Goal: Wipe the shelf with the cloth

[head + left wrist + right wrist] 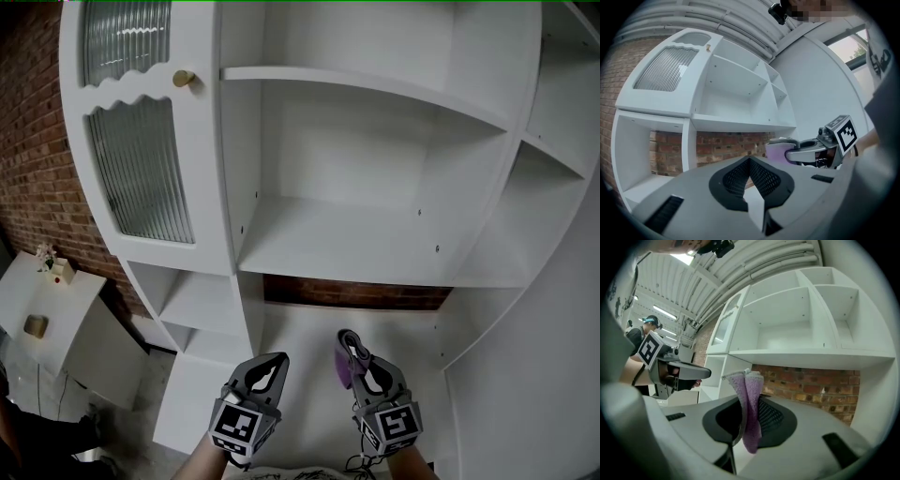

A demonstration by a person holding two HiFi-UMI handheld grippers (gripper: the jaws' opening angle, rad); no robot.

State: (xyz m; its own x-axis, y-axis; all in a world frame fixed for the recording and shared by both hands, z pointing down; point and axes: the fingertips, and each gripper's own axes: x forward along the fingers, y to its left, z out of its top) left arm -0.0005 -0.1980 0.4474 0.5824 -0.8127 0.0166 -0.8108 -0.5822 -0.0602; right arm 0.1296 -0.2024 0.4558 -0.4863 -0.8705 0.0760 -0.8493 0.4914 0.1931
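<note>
Purple cloth (750,394) clamped btwn right hand-held gripper (747,416) jaws, left hand-held gripper (750,161) jaws together, empty.

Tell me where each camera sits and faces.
Head view: person's head, looking down at white shelf unit; left gripper, right gripper show.
Left gripper view: on left gripper, facing the unit past its shut jaws.
Right gripper view: on right gripper, facing the unit past its clamped purple cloth.
Both gripper views share the brick wall.
</note>
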